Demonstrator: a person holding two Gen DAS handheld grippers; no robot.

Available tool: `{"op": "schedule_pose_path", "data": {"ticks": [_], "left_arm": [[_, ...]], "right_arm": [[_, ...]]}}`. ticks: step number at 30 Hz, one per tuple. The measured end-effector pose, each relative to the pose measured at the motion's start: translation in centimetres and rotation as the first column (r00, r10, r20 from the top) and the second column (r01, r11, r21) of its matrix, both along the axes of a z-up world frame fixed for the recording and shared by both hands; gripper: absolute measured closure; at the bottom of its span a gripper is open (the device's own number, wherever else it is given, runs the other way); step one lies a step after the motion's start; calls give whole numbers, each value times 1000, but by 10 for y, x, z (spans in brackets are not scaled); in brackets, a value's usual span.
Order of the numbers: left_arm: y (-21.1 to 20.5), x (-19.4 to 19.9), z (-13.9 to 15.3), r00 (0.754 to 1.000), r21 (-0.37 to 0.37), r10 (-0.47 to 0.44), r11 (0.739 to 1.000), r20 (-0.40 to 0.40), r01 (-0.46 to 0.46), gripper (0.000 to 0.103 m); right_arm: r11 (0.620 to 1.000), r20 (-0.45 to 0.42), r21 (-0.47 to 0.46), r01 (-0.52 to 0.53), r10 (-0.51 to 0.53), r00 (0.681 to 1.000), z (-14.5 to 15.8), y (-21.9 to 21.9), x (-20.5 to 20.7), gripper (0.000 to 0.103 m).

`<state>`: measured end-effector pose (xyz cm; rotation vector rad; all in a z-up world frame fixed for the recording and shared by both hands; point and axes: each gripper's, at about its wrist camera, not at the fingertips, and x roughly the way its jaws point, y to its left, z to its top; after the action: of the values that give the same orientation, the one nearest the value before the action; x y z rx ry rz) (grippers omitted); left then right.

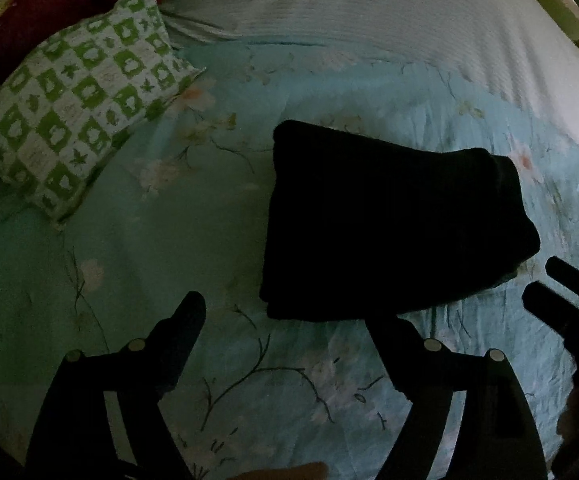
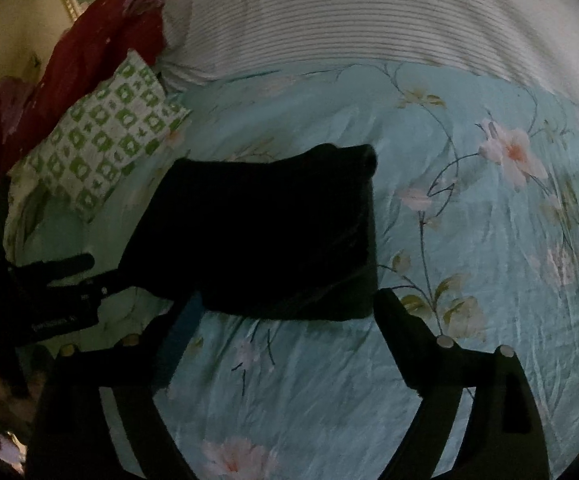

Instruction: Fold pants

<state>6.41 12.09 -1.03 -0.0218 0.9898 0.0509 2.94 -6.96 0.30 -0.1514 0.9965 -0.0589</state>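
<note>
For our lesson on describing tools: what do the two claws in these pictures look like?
Both are black. The left claw has two tapered fingers on flat black arms with pale round rivets. The right claw matches it. Seen from the right camera, the left one's body carries small white lettering, unreadable.

Black pants, folded into a thick rectangle, lie on a pale blue floral bedspread. The left gripper hangs just short of them, jaws wide and empty. A green checked pillow lies toward the bed's far left corner.
</note>
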Motion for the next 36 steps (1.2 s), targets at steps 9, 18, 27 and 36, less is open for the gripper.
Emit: {"op": "schedule_pose_path", "data": {"ticks": [9,18,27,36], "left_arm": [[4,-12,-4,1000,-5,11,1000,10,-11,19],[2,-16,-7,1000,14,8,1000,23,-9,19],[-3,-19,-6,999,34,6,999,54,-8,18],[-2,-18,-4,998,38,4,999,63,-7,18]], "right_arm": [[995,26,-87,-57,59,998,-9,19,-11,14],[984,113,-167,-69,88,990,-19,26,-24,14],[984,129,-173,-50,73,989,-22,24,-22,14],[986,126,-155,-54,74,989,-21,25,-21,14]]}}
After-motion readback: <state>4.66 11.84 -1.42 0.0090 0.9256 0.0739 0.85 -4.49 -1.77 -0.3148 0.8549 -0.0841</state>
